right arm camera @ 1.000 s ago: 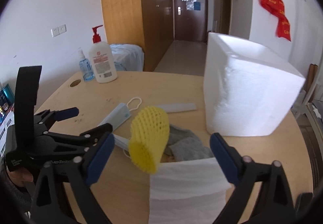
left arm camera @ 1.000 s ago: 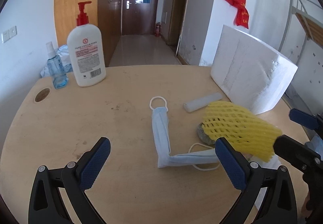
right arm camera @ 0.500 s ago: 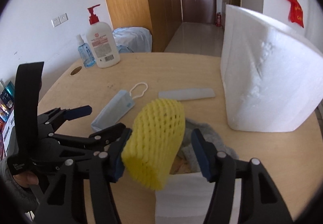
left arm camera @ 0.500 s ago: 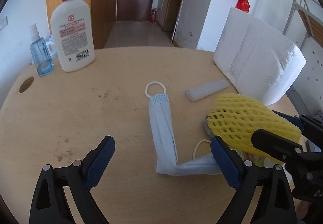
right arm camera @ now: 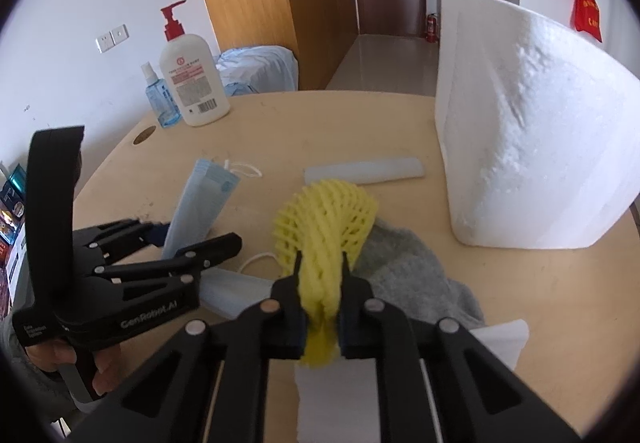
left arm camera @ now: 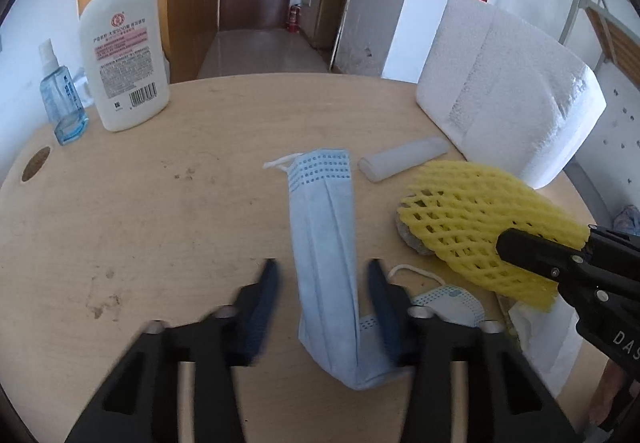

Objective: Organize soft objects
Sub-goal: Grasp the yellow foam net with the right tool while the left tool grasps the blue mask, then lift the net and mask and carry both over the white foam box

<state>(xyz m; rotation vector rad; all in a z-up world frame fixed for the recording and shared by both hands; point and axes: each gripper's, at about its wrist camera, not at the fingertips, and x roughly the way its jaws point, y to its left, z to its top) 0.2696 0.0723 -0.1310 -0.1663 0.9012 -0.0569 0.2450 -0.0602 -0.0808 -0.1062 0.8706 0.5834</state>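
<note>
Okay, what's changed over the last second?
The right tongs clamped shut on the yellow foam fruit net. The left tongs are closing around the folded blue face mask, not yet gripping. The pump bottle and white foam block stayed put.

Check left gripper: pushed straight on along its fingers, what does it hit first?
Probably the blue face mask, already between the closing left gripper fingers; the table lies just beyond. Depth is unclear.

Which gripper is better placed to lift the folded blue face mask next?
Left. The left gripper is closing with the folded blue face mask between its fingers; the right gripper is already shut on the yellow foam net sleeve.
</note>
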